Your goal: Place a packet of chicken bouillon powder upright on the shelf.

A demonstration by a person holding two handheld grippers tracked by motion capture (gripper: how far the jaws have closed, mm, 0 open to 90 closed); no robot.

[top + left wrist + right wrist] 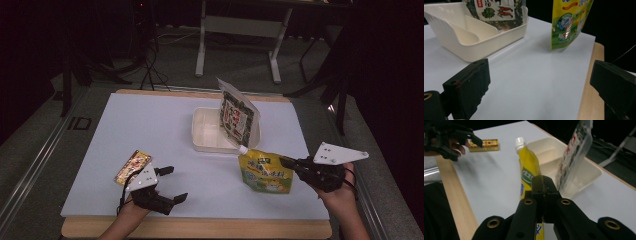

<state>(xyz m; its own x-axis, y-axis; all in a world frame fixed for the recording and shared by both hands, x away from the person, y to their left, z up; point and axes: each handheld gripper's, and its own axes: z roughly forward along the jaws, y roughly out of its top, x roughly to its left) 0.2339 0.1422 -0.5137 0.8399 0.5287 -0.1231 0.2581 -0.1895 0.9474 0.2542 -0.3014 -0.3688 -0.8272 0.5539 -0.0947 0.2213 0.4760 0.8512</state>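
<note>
Nearest the camera, the left gripper (169,185) rests at the table's front edge with jaws spread wide and empty, clear of the work; the small yellow packet (132,167) lies just beside it. Further right, the right gripper (289,163) is clamped on the yellow spout pouch (264,171), carried upright just before the white bin (207,131), where a dark seaweed packet (238,116) leans.
</note>
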